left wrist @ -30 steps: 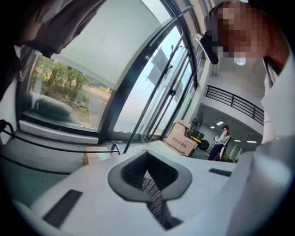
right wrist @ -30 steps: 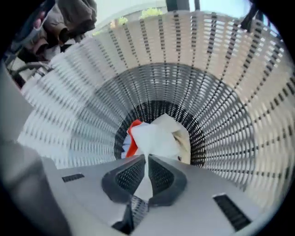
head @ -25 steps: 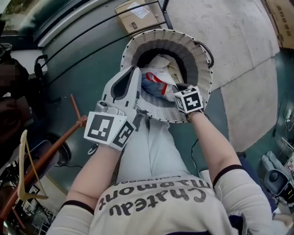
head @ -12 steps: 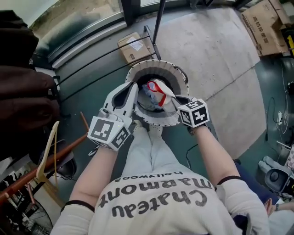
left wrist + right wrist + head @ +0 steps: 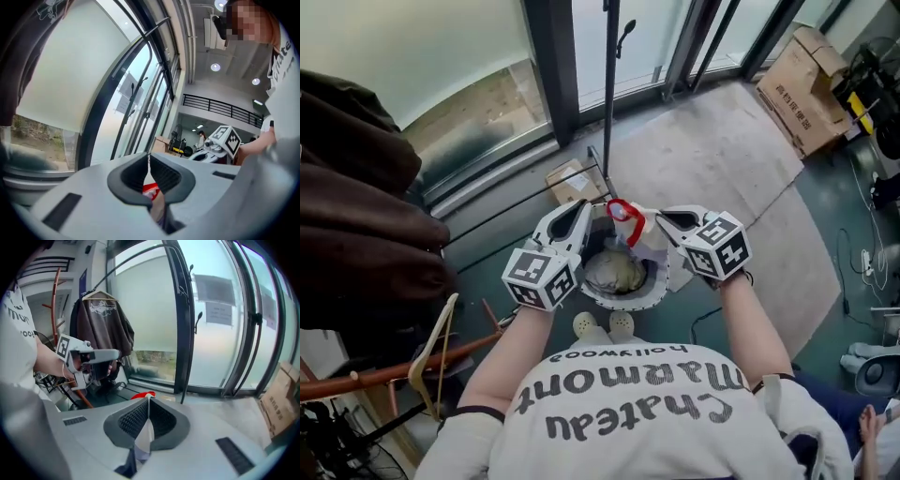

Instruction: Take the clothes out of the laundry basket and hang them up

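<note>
Dark brown clothes [image 5: 366, 225] hung from the rack at the left, and the laundry basket [image 5: 619, 303] stood on the floor just beyond the person's shoes, with more cloth lying in its bottom. Over the basket's mouth, a white garment with red trim [image 5: 630, 223] was held up between the two grippers. The left gripper [image 5: 584, 208] and the right gripper [image 5: 664, 217] each had their jaws clamped on an edge of it.

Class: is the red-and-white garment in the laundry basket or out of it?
Out: the left gripper and right gripper, shut on the garment, hold it above the basket; lower end unclear.
</note>
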Demonstrator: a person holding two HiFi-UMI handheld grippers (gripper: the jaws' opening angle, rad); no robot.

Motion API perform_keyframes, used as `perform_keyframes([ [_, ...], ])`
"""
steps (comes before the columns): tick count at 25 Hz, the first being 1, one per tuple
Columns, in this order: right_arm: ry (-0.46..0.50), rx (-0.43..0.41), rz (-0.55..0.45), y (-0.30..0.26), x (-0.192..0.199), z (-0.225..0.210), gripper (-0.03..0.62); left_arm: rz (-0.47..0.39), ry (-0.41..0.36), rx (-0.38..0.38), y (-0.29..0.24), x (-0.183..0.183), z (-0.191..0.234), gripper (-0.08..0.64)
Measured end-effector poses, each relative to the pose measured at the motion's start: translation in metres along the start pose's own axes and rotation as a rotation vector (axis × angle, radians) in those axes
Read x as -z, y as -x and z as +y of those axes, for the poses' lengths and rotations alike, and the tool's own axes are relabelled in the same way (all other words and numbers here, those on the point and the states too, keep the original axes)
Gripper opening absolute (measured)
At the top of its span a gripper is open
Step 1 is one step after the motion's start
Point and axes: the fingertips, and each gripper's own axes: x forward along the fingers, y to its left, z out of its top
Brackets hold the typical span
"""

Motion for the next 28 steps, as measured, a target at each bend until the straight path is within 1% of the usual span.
perform_keyframes([
  [3, 0.006, 0.019, -0.077, 0.034, -0.037, -0.002, 0.029, 0.039, -0.015, 0.057, -0.008, -0.004, -0.013, 0.012],
  [4, 0.011, 0.029, -0.111, 0.046, -0.049, -0.003, 0.029, 0.053, -0.023, 0.08, -0.011, -0.004, -0.018, 0.025],
  [5, 0.019, 0.041, -0.148, 0.058, -0.062, -0.005, 0.029, 0.063, -0.028, 0.103, -0.015, -0.004, -0.023, 0.057],
  [7, 0.036, 0.06, -0.233, 0.085, -0.088, -0.007, 0.029, 0.081, -0.03, 0.144, -0.023, -0.006, -0.033, 0.089],
  [8, 0.046, 0.063, -0.276, 0.099, -0.101, -0.007, 0.029, 0.09, -0.026, 0.162, -0.026, -0.007, -0.038, 0.114],
  [10, 0.076, 0.058, -0.361, 0.126, -0.125, -0.002, 0.029, 0.101, -0.014, 0.199, -0.032, -0.01, -0.045, 0.189],
  [11, 0.095, 0.051, -0.4, 0.138, -0.137, 0.002, 0.029, 0.1, -0.015, 0.22, -0.035, -0.013, -0.048, 0.207],
  [13, 0.137, 0.032, -0.465, 0.159, -0.157, 0.015, 0.029, 0.09, -0.056, 0.261, -0.042, -0.023, -0.053, 0.224],
  [15, 0.162, 0.01, -0.515, 0.173, -0.168, 0.027, 0.029, 0.086, -0.12, 0.308, -0.051, -0.032, -0.059, 0.227],
  [16, 0.166, 0.003, -0.533, 0.178, -0.17, 0.031, 0.029, 0.086, -0.139, 0.338, -0.054, -0.037, -0.063, 0.235],
  [18, 0.167, 0.006, -0.55, 0.188, -0.172, 0.031, 0.029, 0.075, -0.144, 0.404, -0.06, -0.054, -0.079, 0.228],
  [19, 0.162, 0.016, -0.547, 0.192, -0.171, 0.027, 0.031, 0.064, -0.139, 0.426, -0.063, -0.064, -0.088, 0.168],
  [20, 0.152, 0.028, -0.54, 0.197, -0.17, 0.019, 0.029, 0.048, -0.131, 0.431, -0.067, -0.075, -0.098, 0.031],
  [23, 0.106, 0.059, -0.511, 0.206, -0.161, -0.006, 0.03, -0.013, -0.097, 0.406, -0.073, -0.105, -0.118, 0.02],
  [25, 0.067, 0.069, -0.498, 0.204, -0.149, -0.016, 0.031, -0.057, -0.088, 0.386, -0.068, -0.122, -0.124, 0.018],
  [28, 0.009, 0.052, -0.498, 0.195, -0.133, -0.025, 0.031, -0.108, -0.075, 0.339, -0.058, -0.145, -0.13, 0.018],
])
